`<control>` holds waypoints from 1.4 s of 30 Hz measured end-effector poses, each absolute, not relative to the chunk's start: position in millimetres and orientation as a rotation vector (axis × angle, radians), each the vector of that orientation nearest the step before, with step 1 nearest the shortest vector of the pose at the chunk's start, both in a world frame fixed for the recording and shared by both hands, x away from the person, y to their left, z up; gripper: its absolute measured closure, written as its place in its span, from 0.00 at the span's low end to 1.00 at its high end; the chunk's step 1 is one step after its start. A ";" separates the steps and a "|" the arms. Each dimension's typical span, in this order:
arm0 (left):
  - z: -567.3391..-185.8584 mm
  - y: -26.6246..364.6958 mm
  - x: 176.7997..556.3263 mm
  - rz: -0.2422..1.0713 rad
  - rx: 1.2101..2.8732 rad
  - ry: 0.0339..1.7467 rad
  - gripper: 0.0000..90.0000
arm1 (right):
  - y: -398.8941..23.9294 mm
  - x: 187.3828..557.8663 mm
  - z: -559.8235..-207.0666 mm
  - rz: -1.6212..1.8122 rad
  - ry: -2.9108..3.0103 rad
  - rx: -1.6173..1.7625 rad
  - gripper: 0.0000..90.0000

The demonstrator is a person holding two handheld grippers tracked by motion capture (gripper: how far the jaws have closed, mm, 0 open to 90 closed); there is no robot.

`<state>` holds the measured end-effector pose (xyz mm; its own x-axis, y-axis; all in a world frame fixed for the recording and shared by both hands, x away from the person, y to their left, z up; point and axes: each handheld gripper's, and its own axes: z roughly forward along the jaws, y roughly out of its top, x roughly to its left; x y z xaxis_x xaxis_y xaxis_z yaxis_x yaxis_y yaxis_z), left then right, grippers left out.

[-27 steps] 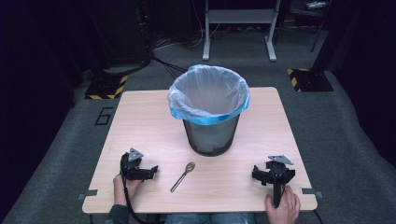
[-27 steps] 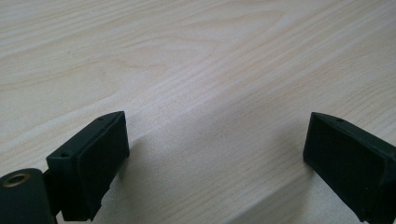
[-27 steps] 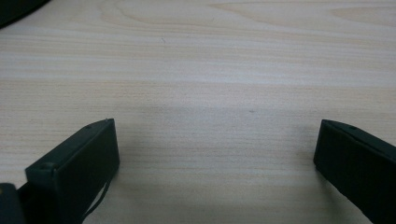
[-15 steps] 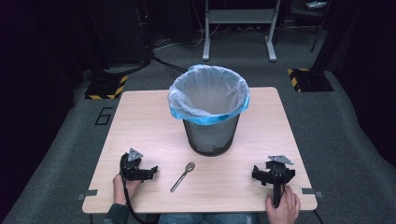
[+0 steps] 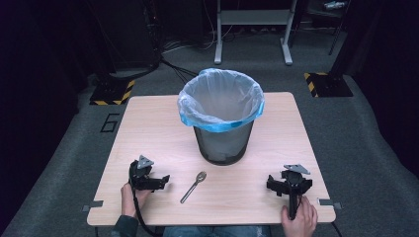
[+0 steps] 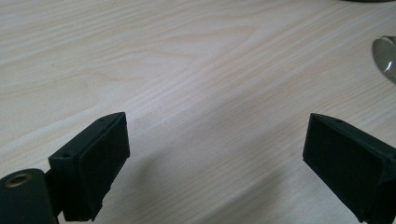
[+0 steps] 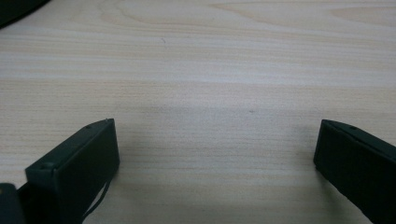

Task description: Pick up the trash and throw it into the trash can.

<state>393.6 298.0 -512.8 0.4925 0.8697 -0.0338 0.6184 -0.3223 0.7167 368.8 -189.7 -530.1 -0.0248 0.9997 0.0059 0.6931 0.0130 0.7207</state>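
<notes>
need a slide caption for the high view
A person rests the open left gripper and right gripper on a wooden table, flanking a spoon before a bag-lined bin.

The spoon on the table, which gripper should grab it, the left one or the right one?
Probably the left. The left gripper rests beside the spoon with jaws open, angled toward it. The right gripper is also open but sits much farther off, across the table.

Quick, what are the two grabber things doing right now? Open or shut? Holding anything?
Left gripper: open, holding nothing, beside the spoon.
Right gripper: open, holding nothing, over bare table.
</notes>
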 end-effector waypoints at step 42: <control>-514.5 218.0 388.3 0.357 2.177 1.033 0.07 | -189.7 368.8 -530.2 0.760 1.771 1.732 0.00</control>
